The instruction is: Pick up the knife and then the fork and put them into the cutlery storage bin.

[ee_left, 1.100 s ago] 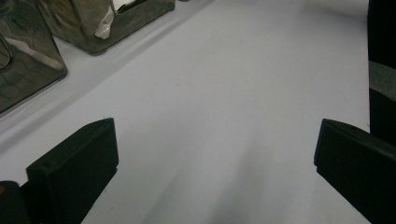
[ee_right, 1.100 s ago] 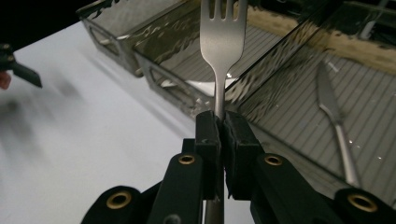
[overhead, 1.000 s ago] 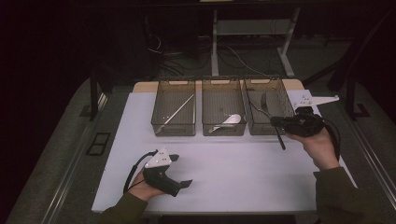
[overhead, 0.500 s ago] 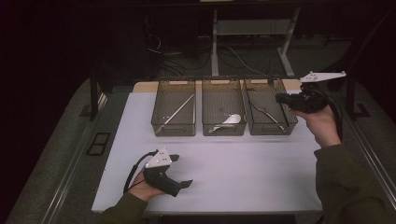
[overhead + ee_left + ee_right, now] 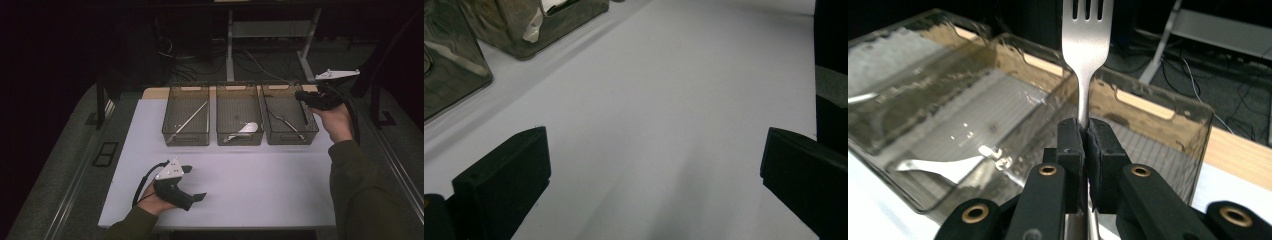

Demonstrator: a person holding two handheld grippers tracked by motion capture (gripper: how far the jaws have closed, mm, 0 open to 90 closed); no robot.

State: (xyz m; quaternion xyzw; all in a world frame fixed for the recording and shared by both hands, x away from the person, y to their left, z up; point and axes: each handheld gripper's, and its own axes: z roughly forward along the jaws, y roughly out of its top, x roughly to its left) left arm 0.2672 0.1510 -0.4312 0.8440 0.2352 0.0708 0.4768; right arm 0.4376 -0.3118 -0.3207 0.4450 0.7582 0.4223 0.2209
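Scene: a person works at a white counter with a handheld claw in each hand, three clear bins lined up along the far edge.
Right claw: pressed tight on the neck of a metal fork, tines pointing up and away; in the high view it hangs at the far right corner of the right bin.
Fork: in the air, held above and just beyond the right bin's rim, not resting on anything.
Left claw: spread wide with nothing between its jaws, lying low on bare counter well in front of the bins; seen from above, it sits in the left hand near the front edge.
Landmark: the right bin already holds long dark utensils; the middle bin beside it holds a white spoon, and the left bin beyond that holds a thin rod-like tool.
Step in hand: by the look of it, sorting cutlery, with the fork being carried to its bin.
Next move: probably lowering the fork flat inside the right bin's walls, then opening the claw.
Hard to make out: the fork's handle is hidden below the claw; the dark items in the right bin cannot be identified for certain.
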